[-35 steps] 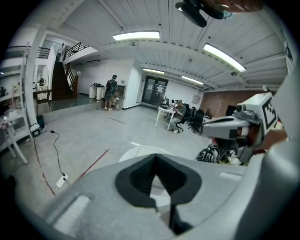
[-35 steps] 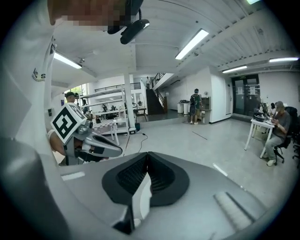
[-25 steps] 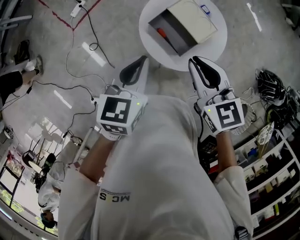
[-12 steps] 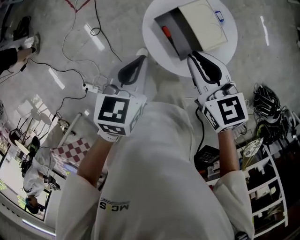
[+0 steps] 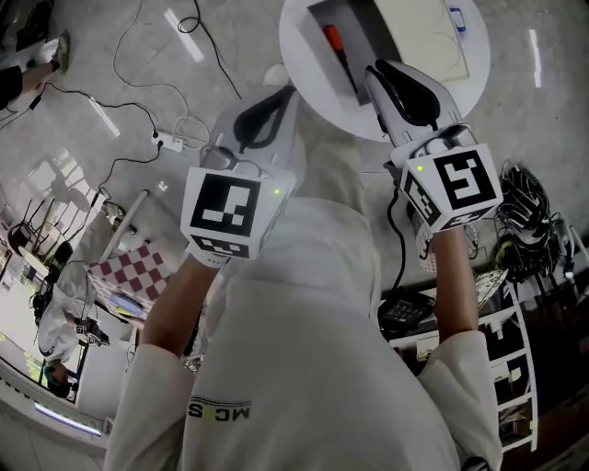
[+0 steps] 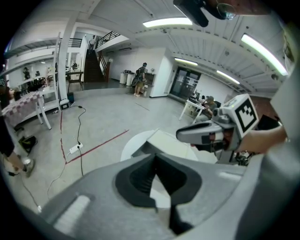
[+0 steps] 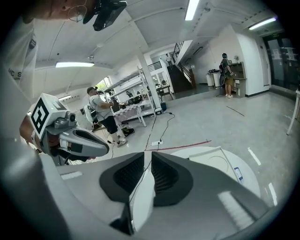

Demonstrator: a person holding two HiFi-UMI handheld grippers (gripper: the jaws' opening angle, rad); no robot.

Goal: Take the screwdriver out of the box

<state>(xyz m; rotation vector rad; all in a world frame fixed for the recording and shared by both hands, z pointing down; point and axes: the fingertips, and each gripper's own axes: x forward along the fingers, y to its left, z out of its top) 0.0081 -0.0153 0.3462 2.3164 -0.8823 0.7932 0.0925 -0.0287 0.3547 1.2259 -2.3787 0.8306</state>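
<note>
A screwdriver (image 5: 333, 39) with a red handle lies in the grey tray of an open box (image 5: 423, 32) on a round white table (image 5: 299, 46). My right gripper (image 5: 379, 69) reaches over the table's near edge, its tip beside the box. Its jaws have just been opening and stand a narrow slit apart, nothing between them (image 7: 146, 153). My left gripper (image 5: 283, 92) hangs off the table's near-left rim, tips together and empty (image 6: 155, 155). The left gripper view shows the box's cream lid (image 6: 166, 143) ahead.
Cables (image 5: 138, 55) and a power strip (image 5: 170, 141) lie on the floor to the left. Shelving (image 5: 525, 340) and a tangle of cords (image 5: 529, 212) stand at the right. A small blue-labelled item (image 5: 457, 18) lies on the table beside the box.
Both grippers have sunk and come nearer the table. The right gripper's tip now overlaps the table by the box; the left has reached the table's rim.
</note>
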